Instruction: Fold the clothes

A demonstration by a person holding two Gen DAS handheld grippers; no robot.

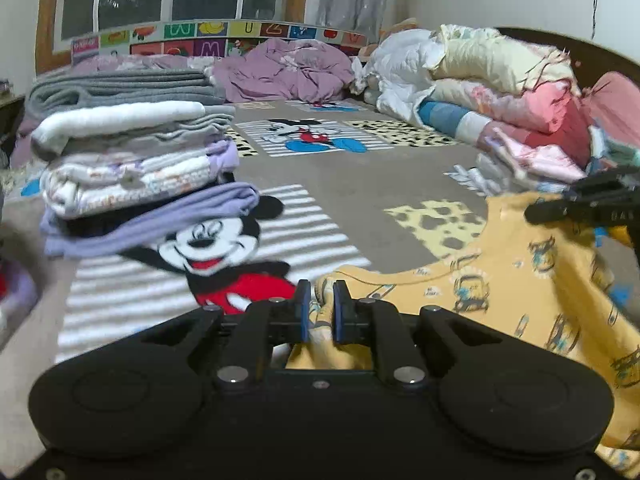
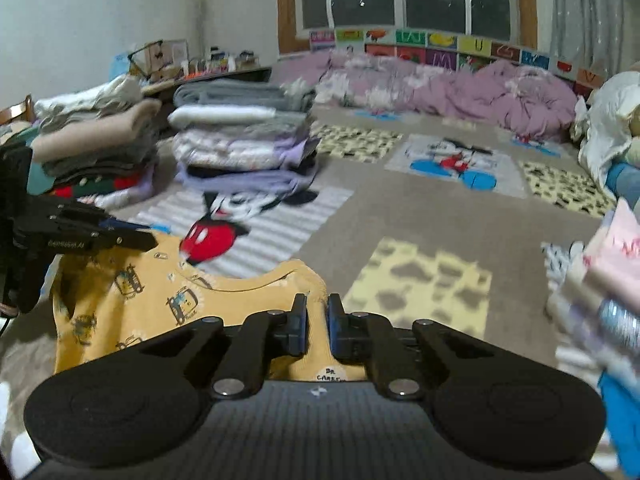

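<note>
A yellow printed top [image 1: 516,276] [image 2: 132,300] hangs spread between both grippers above the bed. My left gripper [image 1: 321,296] is shut on one shoulder of it, cloth bunched between the blue pads. My right gripper [image 2: 317,308] is shut on the other shoulder, next to the neck opening and a label. Each gripper shows in the other's view: the right one [image 1: 536,214] at the far right, the left one [image 2: 150,242] at the far left, both pinching the top's upper edge.
A stack of folded clothes [image 1: 132,168] [image 2: 244,144] stands on the cartoon-mouse bedspread [image 1: 352,184]. A second folded pile [image 2: 92,148] lies further left. Rolled quilts [image 1: 500,84] and a pink pile [image 2: 612,272] line the right side. A crumpled purple blanket [image 1: 288,68] lies by the window.
</note>
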